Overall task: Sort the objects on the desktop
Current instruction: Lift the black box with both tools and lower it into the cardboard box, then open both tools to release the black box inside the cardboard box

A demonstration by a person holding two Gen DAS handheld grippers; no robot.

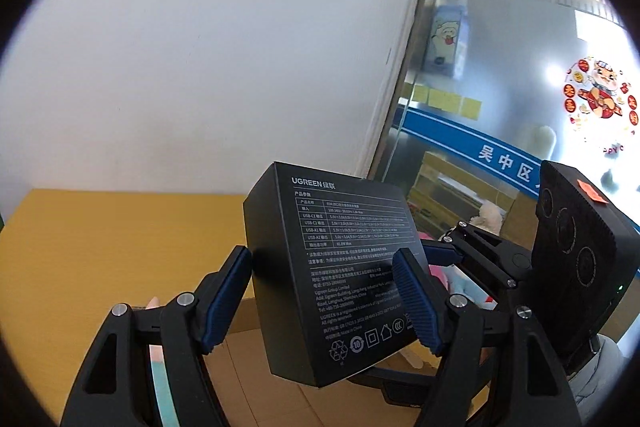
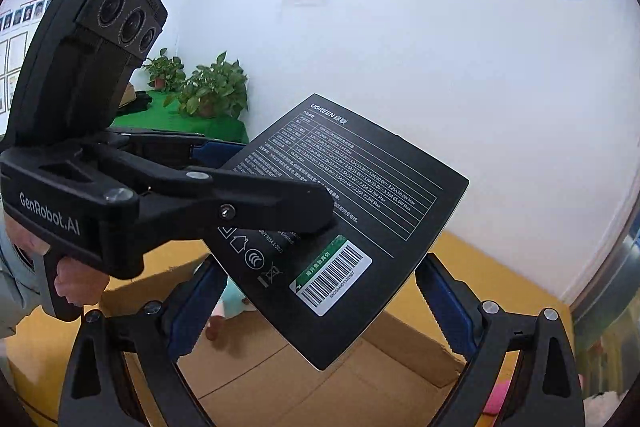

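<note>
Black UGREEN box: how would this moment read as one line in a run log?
left gripper: shut on black UGREEN box | box: lifted, tilted | right gripper: open, fingers either side of box corner | below: cardboard box

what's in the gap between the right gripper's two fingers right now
In the right wrist view, the lower corner of the black UGREEN box hangs between the right gripper fingers, untouched; the left gripper holds it.
</note>
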